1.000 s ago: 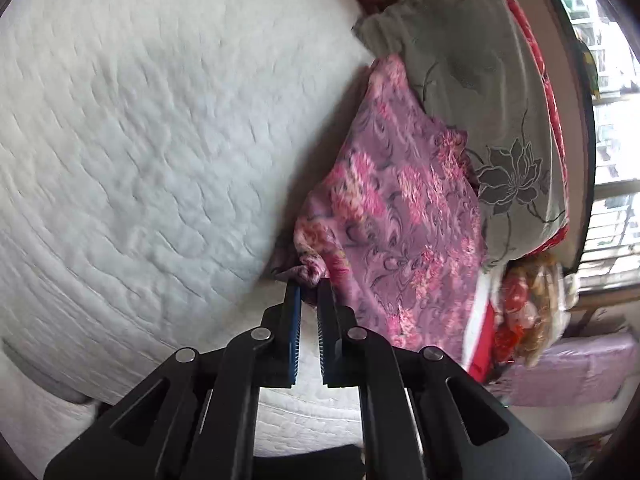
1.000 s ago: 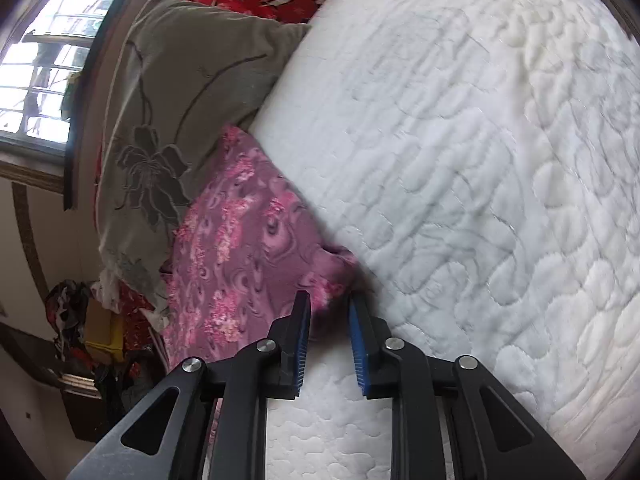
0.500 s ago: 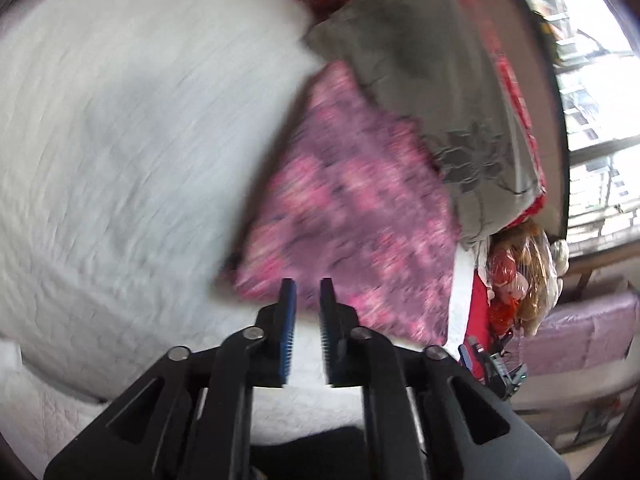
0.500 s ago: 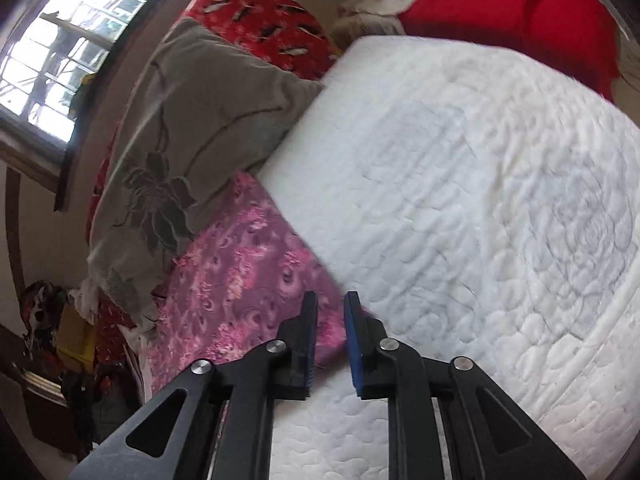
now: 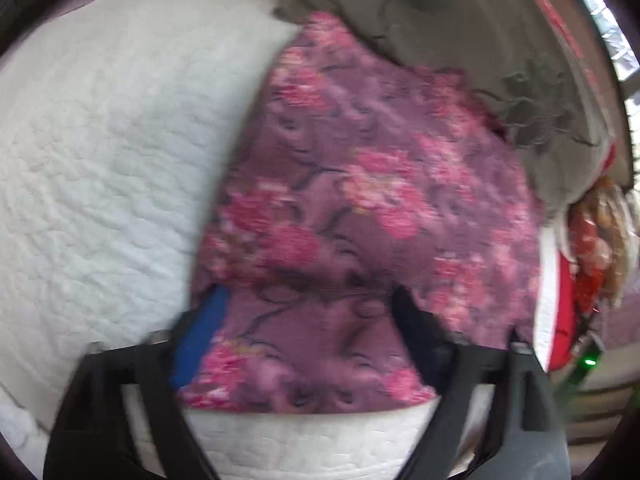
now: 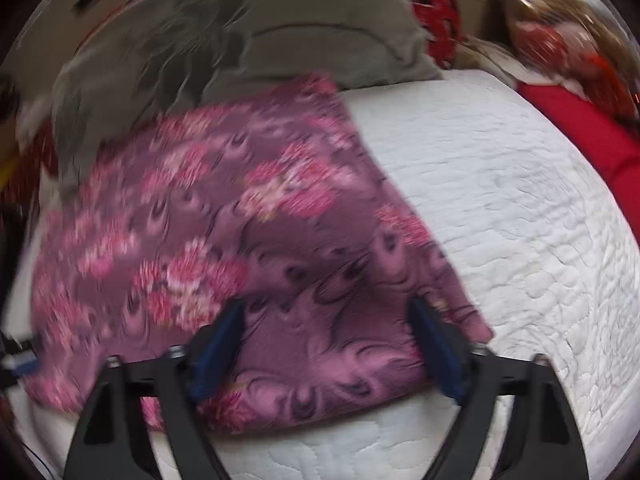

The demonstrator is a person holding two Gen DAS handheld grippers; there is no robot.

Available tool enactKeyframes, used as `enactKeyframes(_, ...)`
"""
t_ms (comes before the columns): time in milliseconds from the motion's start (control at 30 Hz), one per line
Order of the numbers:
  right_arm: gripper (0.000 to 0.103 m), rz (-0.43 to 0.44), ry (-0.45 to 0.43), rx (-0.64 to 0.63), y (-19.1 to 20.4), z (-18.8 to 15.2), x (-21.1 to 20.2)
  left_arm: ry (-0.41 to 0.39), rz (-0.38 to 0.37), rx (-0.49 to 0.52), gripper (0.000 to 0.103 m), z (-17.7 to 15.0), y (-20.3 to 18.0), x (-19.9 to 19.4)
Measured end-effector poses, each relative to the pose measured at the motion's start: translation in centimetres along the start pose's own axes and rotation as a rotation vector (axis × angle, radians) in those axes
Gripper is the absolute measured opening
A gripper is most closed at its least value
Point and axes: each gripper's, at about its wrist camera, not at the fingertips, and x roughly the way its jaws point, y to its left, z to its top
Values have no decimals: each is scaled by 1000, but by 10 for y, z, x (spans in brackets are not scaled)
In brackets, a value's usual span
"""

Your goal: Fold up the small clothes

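Observation:
A purple garment with pink flowers [image 5: 360,208] lies spread flat on the white quilted bed [image 5: 100,140], its far edge against a grey pillow [image 5: 460,20]. My left gripper [image 5: 308,304] hovers over the garment's near edge, jaws opening wide, with only cloth lying below them and nothing pinched. In the right wrist view the same garment [image 6: 240,220] lies flat, and my right gripper [image 6: 324,316] is above its near right corner, jaws also opening wide and gripping nothing. Both views are blurred by motion.
The grey flowered pillow [image 6: 260,28] lies behind the garment. Red patterned bedding [image 6: 436,8] and a red cushion [image 6: 580,128] sit at the bed's far side. Bags and clutter [image 5: 592,240] stand beyond the bed edge. White quilt [image 6: 500,200] stretches right of the garment.
Both grippers were shut on the garment's corners and have let go, jaws now wide apart. The garment has dropped flat on the bed. Both views have swung round over it.

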Motion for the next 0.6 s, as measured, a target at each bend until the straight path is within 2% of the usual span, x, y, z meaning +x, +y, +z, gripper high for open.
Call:
enactKeyframes(33,101,-28,-12,-30,5,-2,0,8,3,8,94,0,-1,2)
enactKeyframes(167,103,-4,-12,17,-2,-4,2,18,-13,26,102,2,-1,5)
enactKeyframes(267,103,-7,-9,17,-2,-3,3,13,-35,19,103,1,0,5)
enactKeyframes(433,102,-9,84,-9,1,15,9,18,-37,40,103,0,-1,3)
enactKeyframes(600,103,-81,171,-6,-6,11,-6,40,-19,132,103,-6,-13,0)
